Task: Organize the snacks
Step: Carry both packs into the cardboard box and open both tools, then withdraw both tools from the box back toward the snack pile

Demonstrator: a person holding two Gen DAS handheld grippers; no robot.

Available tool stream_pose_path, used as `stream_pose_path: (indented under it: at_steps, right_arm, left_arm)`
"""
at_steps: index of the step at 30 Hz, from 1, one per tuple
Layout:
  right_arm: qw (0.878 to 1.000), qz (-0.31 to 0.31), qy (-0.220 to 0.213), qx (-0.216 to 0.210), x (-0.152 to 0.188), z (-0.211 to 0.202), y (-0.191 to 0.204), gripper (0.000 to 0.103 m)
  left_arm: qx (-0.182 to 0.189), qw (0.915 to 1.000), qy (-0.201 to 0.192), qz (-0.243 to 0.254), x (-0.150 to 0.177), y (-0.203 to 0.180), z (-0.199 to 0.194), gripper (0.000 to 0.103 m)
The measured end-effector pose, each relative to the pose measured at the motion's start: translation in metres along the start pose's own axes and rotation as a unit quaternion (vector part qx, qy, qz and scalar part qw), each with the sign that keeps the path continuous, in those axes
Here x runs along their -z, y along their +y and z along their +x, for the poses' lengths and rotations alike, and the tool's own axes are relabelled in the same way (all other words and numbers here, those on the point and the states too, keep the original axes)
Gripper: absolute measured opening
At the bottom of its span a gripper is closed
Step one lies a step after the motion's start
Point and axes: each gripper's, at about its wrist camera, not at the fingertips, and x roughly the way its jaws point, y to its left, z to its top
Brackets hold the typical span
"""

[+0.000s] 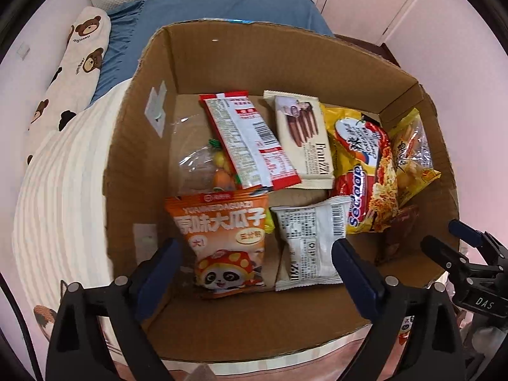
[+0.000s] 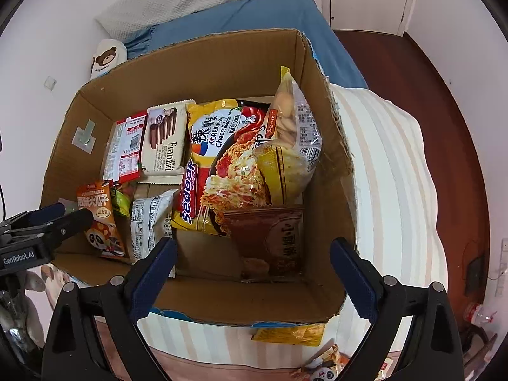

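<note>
I hold both claws above an open cardboard box (image 2: pixel 203 63) on a striped bed cover. My left claw (image 1: pixel 254 266) is spread wide with nothing between its fingers; my right claw (image 2: pixel 254 270) is likewise released and empty.

From the left of the box in my right view: an orange seed packet (image 2: pixel 98 219) with a panda, a red-and-white wrapper (image 2: pixel 127 149) above it, a cream wafer pack (image 2: pixel 165 139), a white pouch (image 2: pixel 152 222) below that, a yellow noodle packet (image 2: pixel 219 165) in the centre, a brown packet (image 2: pixel 273 238) at lower centre, and a clear bag of biscuits (image 2: pixel 295 120) leaning on the right wall.

Most snacks seem packed. At the bottom right, outside the box, a yellow packet (image 2: pixel 289 333) and another panda packet (image 2: pixel 320 368) lie on the bed, probably left to store.
</note>
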Motion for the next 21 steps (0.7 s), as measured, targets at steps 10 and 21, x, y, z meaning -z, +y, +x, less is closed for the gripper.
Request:
stream_pose_path:
  at_steps: [10,21]
  right_arm:
    - [0.999,-0.011,-0.045,0.024,0.014,-0.035,0.011,0.100]
    - [0.993,-0.014,-0.118,0.022,0.045,-0.105,0.027,0.100]
  left_arm:
    - [-0.024,0.9961,-0.085,0.002,0.016,-0.013,-0.043,0.097]
    - [-0.032,0.9864,-0.161,0.009,0.058,-0.024,-0.114,0.097]
